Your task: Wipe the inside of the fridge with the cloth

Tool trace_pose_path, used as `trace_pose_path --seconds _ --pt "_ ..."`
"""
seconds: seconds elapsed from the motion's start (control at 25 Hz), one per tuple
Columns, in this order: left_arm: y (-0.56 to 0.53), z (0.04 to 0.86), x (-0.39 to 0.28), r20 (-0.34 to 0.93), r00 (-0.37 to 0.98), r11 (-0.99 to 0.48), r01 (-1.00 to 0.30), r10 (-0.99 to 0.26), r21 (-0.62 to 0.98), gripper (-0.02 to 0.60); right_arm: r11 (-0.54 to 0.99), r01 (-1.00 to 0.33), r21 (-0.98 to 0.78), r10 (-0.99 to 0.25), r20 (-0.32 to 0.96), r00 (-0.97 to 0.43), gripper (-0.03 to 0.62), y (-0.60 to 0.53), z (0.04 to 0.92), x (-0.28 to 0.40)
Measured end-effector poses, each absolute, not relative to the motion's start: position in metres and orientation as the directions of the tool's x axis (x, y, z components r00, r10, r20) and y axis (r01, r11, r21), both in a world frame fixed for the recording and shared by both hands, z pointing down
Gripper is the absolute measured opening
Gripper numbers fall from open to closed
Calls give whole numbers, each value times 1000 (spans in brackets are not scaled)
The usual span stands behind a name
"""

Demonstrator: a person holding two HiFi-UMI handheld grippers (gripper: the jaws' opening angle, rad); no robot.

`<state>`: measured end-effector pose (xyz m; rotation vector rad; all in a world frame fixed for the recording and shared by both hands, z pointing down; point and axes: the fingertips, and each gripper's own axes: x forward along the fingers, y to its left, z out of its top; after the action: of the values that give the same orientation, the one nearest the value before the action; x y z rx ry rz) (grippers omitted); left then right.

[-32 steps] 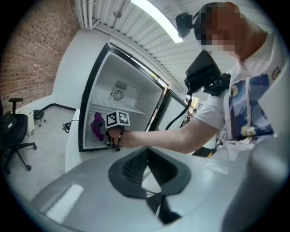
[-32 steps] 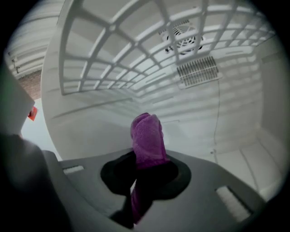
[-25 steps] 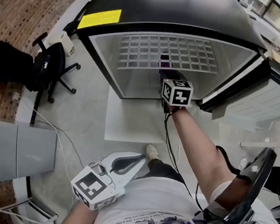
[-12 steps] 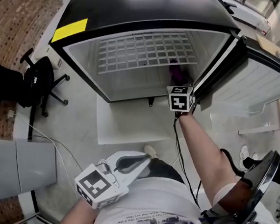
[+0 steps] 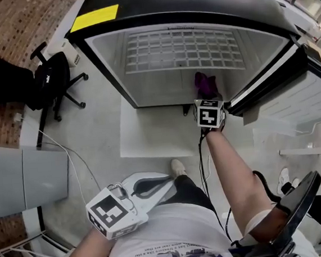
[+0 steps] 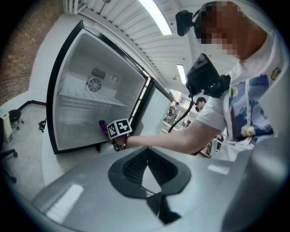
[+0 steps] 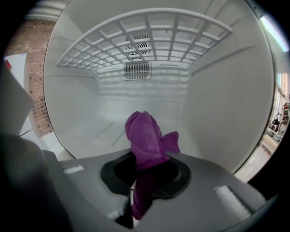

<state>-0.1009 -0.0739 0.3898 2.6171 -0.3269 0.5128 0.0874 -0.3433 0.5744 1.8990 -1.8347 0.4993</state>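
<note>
Up at the far side of the scene stands the fridge (image 5: pixel 108 61), black outside and white inside, its door (image 5: pixel 294 109) swung open to the right and a yellow label (image 5: pixel 94 18) on its top at the left. The right tongs (image 5: pixel 203 95) reach into the lower right part of the opening, close to the hinge side, at the end of the person's outstretched bare arm (image 5: pixel 232 169). The right gripper view shows these tongs (image 7: pixel 144 180) clamped on the purple cloth (image 7: pixel 145 136). It is bunched into a lump that stands out ahead of the tips, with a tail hanging down through the gap between them. From the head view the cloth (image 5: pixel 204 83) sits just inside the fridge mouth, below the white wire shelf (image 5: pixel 187 49) and near the right wall; whether it touches the floor or wall of the fridge cannot be told. A vent grille (image 7: pixel 136 70) shows on the back wall behind the shelf. The left tongs (image 5: pixel 163 181) are held low and near, close to the person's waist and well apart from the fridge, pointing toward it. In the left gripper view those tongs (image 6: pixel 151 190) have their tips drawn together with nothing between them. A black office chair (image 5: pixel 54 79) stands on the grey floor (image 5: pixel 99 136) to the left of the fridge.
</note>
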Motion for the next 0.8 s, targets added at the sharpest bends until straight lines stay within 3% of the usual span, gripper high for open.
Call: trace_pose_path --seconds 0.8 --pt "-71 385 -137 355 901 -822 -390 -249 415 6 167 -986 3 -815 563 -136 52 -362 577 -35"
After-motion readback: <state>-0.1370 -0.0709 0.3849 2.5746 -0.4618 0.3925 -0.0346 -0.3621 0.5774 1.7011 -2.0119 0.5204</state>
